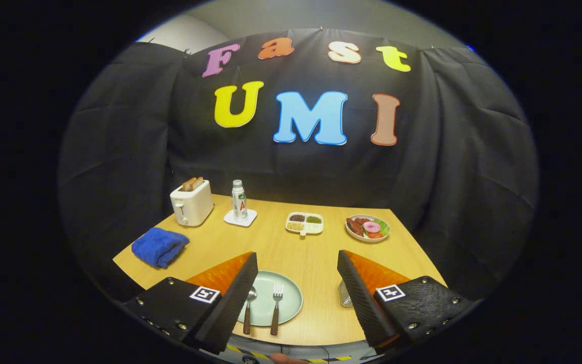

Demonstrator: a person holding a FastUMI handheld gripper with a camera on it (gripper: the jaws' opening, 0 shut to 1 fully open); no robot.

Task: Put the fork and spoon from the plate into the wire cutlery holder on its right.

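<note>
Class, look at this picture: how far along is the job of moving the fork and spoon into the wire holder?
Done: nothing yet. The fork and spoon both lie on the plate. In hand: nothing; the gripper hangs open above the plate. Left: grasp each utensil and drop it into the wire cutlery holder beside the plate.

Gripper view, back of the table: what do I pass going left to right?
White toaster with toast → plastic bottle on a white coaster → white divided dish of seasonings → round plate of food. Gripper open above the green plate.
</note>
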